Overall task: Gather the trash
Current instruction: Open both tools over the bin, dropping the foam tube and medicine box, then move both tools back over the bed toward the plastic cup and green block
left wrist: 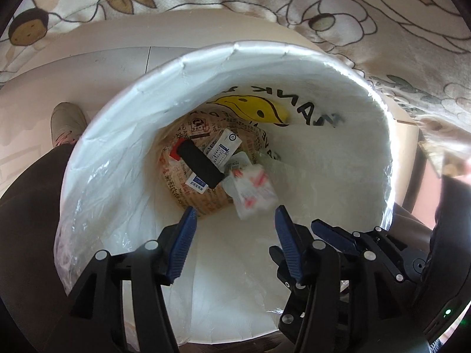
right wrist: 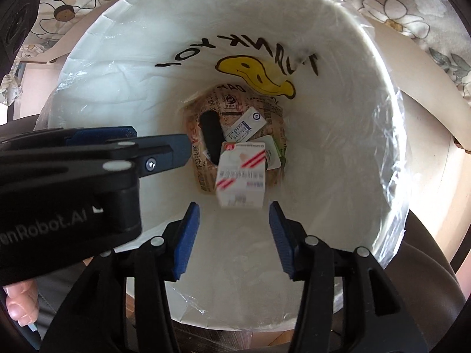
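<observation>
A round bin (left wrist: 265, 47) lined with a white smiley-face bag (right wrist: 256, 73) fills both views from above. At its bottom lie a black bar (left wrist: 200, 161), white printed cards (right wrist: 244, 126) and brown printed paper (left wrist: 206, 203). My left gripper (left wrist: 235, 217) is open over the bin's mouth, and a blurred white wrapper with red marks (left wrist: 254, 191) hangs just beyond its tips, touching neither pad. My right gripper (right wrist: 234, 209) is also open, with a blurred white box with red stripes (right wrist: 241, 176) free beyond its fingertips. The left gripper (right wrist: 164, 139) reaches in from the left of the right wrist view.
Floral cloth (left wrist: 353, 6) drapes behind and beside the bin. A person's shoe (left wrist: 64, 123) and dark trouser leg (left wrist: 26, 206) stand left of it. A hand (right wrist: 20, 300) grips the left tool. The two grippers sit close together over the bin's near rim.
</observation>
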`<state>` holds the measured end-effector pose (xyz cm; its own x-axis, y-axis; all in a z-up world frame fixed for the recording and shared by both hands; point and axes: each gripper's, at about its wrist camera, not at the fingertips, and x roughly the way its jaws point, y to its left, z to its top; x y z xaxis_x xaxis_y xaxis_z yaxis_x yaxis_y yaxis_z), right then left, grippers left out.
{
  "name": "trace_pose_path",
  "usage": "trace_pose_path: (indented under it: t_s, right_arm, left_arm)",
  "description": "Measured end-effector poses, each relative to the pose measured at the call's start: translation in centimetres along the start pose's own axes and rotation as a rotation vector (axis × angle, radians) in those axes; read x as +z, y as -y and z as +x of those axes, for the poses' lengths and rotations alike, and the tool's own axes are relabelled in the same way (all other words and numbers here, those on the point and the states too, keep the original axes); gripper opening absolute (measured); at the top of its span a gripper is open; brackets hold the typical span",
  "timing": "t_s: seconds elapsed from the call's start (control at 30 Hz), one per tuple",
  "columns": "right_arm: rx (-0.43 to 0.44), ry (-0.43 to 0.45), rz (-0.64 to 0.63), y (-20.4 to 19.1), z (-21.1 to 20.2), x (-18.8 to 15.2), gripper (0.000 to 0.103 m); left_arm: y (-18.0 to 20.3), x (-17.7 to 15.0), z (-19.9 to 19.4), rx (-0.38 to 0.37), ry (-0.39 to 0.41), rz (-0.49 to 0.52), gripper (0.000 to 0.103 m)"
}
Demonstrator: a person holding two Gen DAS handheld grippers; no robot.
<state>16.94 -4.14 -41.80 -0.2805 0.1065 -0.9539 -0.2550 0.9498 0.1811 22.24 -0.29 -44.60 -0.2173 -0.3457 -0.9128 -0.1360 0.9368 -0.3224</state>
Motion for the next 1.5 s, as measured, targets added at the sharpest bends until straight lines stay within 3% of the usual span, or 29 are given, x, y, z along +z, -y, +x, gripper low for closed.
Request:
trace_pose_path:
  t_s: [0.43,0.67,0.93,1.13,1.5]
  right_arm:
    - [-0.025,0.035,-0.017,-0.3,-2.4,-1.2,0.051]
    - [-0.021,0.069,-0.009,-0.4,-4.4,-2.5,0.051]
    - [0.04,0.107,-0.004,0.0,-8.3,-5.1,0.051]
    - [0.03,0.199,-0.071,0.0,-13.3,-7.4,0.051]
    - [0.07,0.444,-0.046,3.2,-24.8,-11.0,0.051]
  left_arm:
    - [1.4,-1.6,-3.0,0.069,0.066,0.099,0.058]
    - [1.8,-3.2,-6.7,0.091,0.155,0.142,0.058]
    - [2.6,-5.7,-12.3,0.133,0.288,0.2,0.058]
    - [2.6,-7.8,-18.1,0.12,0.397,0.207,0.058]
    - [4.1,-11.4,-29.3,0.12,0.63,0.278,0.058]
